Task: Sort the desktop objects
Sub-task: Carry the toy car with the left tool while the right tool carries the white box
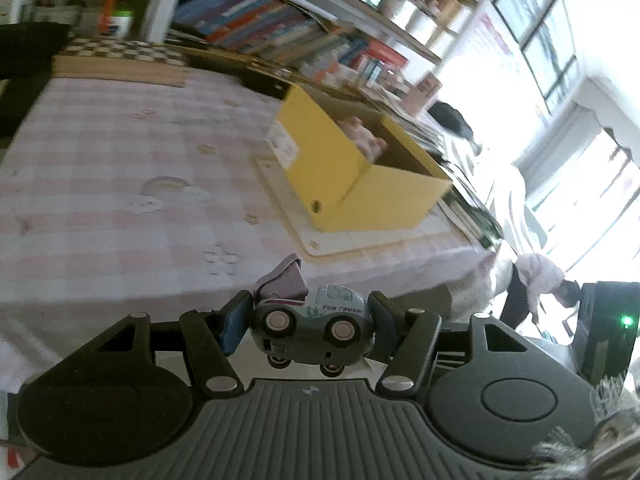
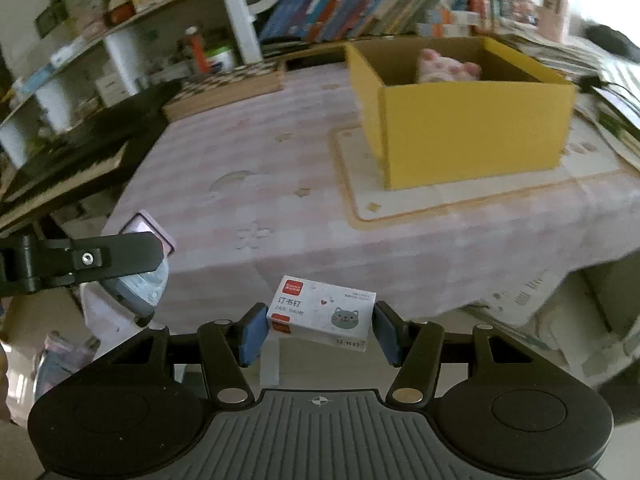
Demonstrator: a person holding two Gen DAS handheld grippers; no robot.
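The left gripper (image 1: 310,322) is held in the air short of the near edge of the table (image 1: 120,184), its view tilted so the tabletop slopes across the frame. Its blue pads (image 1: 236,326) are closed onto a small grey-blue toy truck (image 1: 314,330) lying on its side with the wheels facing the camera (the words "FUN TRUCK" read on its flank), and a mauve flap stands up from the back of it. In the right wrist view that same gripper shows at the left as a black finger across the truck (image 2: 140,284), off the table's near left corner.

The right gripper (image 2: 320,326) also hangs off the near edge, roughly level. Its pads press both ends of a white staple box (image 2: 322,312) printed with a grey cat and a red label, the box slightly tilted, clear of the cloth.

The table carries a pink-and-white checked cloth. Toward its far right part a pale mat (image 2: 472,192) lies flat, and on it stands an open yellow cardboard box (image 2: 472,132) with a pink plush toy (image 2: 444,66) inside. A chequered board (image 1: 120,50) lies at the far edge. Behind are bookshelves (image 2: 380,8) packed with books, and bright windows (image 1: 560,60) show to the right.
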